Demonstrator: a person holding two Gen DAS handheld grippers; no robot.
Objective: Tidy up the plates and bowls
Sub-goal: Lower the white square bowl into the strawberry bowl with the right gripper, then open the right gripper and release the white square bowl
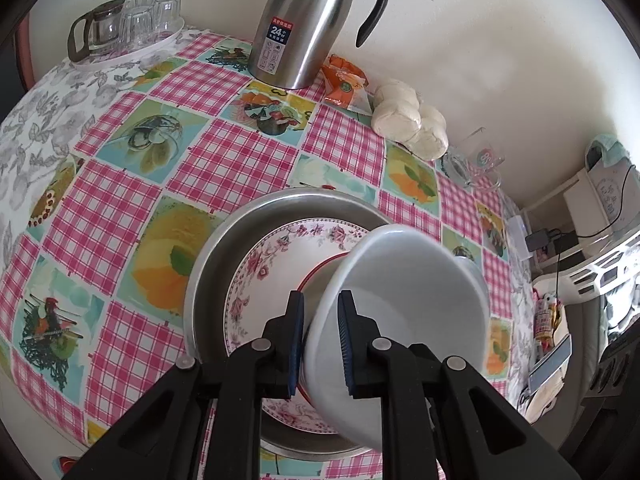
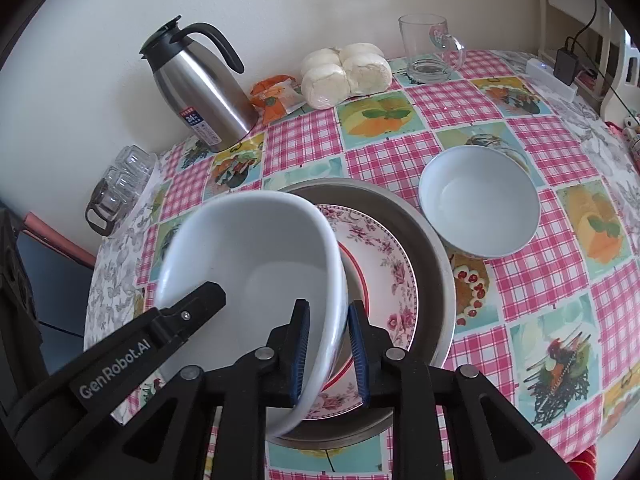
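Observation:
A white bowl [image 1: 400,280] [image 2: 248,248] hangs tilted over a floral plate [image 1: 256,264] [image 2: 384,256] that lies in a round metal pan [image 1: 208,264] [image 2: 432,248]. A red-rimmed dish [image 2: 356,268] sits on the plate under the bowl. My left gripper [image 1: 320,300] is shut on the bowl's rim, and one of its fingers [image 2: 200,296] shows at the bowl's left edge in the right wrist view. My right gripper [image 2: 328,308] straddles the opposite rim with its pads slightly apart from the wall. A second white bowl [image 2: 480,208] stands upright on the tablecloth to the right of the pan.
A steel thermos jug [image 1: 312,28] [image 2: 200,92], an orange packet [image 2: 276,96], wrapped buns [image 2: 344,72] and a glass mug [image 2: 428,48] line the wall side. A tray of glasses [image 1: 128,20] sits at the far left corner. A charger and cable [image 2: 568,64] lie at the right edge.

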